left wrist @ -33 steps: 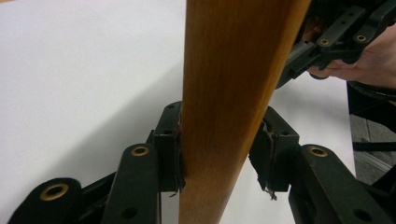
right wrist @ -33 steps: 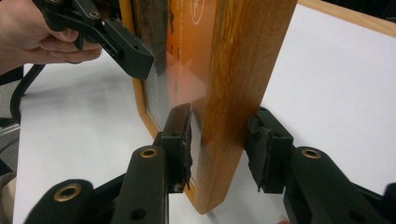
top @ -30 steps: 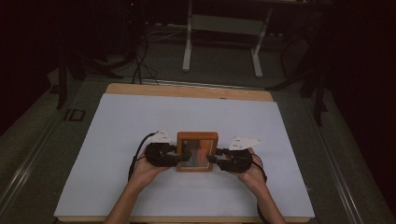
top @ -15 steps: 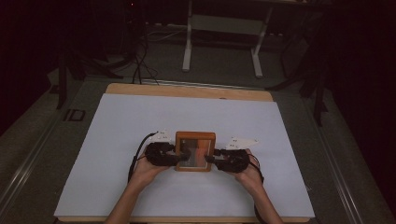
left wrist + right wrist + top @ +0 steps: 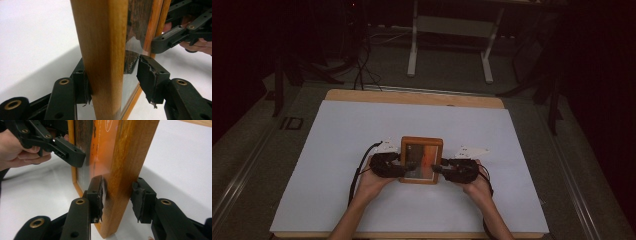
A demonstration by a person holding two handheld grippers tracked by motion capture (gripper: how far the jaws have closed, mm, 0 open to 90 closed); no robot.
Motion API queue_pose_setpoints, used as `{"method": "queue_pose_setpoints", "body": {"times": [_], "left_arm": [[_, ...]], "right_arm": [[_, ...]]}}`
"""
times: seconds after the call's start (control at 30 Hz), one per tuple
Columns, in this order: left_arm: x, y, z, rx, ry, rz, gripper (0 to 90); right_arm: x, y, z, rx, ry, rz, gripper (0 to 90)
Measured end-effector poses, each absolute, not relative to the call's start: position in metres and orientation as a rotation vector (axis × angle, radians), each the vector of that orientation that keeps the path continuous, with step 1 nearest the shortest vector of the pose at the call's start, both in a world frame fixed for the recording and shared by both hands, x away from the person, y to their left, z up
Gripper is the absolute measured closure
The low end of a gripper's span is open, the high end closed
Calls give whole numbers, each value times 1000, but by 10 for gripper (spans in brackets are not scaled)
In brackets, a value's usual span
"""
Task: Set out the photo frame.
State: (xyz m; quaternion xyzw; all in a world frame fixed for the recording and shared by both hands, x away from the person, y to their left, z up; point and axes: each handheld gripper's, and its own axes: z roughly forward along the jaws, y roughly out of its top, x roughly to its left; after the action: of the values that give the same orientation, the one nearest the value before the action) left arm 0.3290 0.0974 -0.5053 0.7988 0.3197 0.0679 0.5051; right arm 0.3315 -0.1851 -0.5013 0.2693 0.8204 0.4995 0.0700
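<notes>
A wooden picture frame [image 5: 422, 160] with a glass front sits between my two grippers near the front middle of the white table cover [image 5: 337, 150]. My left gripper [image 5: 406, 168] straddles its left rail; its jaws have just been opening. In the left gripper view one pad [image 5: 86, 87] still lies against the wood [image 5: 105, 37] while the other pad [image 5: 147, 77] stands off the glass. My right gripper [image 5: 438, 169] is shut on the right rail [image 5: 130, 157], with its pads [image 5: 97, 195] pressing on both faces.
A wooden table edge [image 5: 412, 96] borders the cover at the back. Beyond it stand a metal stand [image 5: 449, 45] and cables [image 5: 359, 65] on the dark floor. Bare white cover lies to the left, the right and behind the frame.
</notes>
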Motion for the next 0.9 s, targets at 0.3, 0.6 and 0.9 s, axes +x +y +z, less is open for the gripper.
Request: {"method": "queue_pose_setpoints", "body": {"times": [0.3,0.6,0.9], "left_arm": [[331,97,-510,1915,807,192,465],[339,95,-511,1896,754,137,479],[344,93,-510,1923,712,120,478]], "right_arm": [[333,-184,-502,863,2426,1447,645],[330,-184,-503,856,2413,1441,643],[325,-184,-507,861,2405,1428,639]]}}
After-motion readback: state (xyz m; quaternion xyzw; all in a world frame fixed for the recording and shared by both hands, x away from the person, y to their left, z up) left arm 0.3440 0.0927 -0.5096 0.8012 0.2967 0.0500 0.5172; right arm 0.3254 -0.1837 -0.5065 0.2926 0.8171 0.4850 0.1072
